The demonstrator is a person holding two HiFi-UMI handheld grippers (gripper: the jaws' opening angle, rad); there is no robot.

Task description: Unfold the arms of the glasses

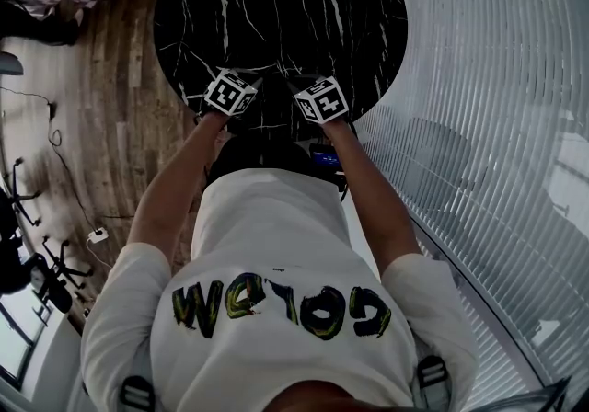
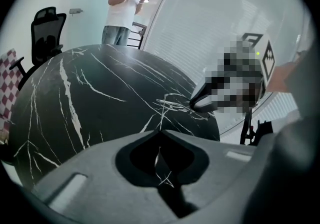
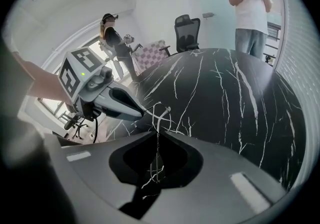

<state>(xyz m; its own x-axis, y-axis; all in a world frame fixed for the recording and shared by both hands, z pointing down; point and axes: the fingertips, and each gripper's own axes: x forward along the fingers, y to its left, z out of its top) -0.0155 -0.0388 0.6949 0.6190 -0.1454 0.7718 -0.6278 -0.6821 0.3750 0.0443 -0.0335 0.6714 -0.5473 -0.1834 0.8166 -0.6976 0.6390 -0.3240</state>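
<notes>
The left hand-held gripper (image 2: 160, 132) has its jaws pressed together, and so does the right hand-held gripper (image 3: 158, 134). Each seems to pinch part of the thin pale wire-framed glasses (image 3: 161, 112), which sit between the two tips over the near edge of the round black white-veined marble counter (image 3: 240, 98). Which part each holds is too small to tell. To do this well, hold one pinch steady by the hinge and swing the other outward in a slow arc, never tugging straight apart; such fine wire looks easy to bend.
</notes>
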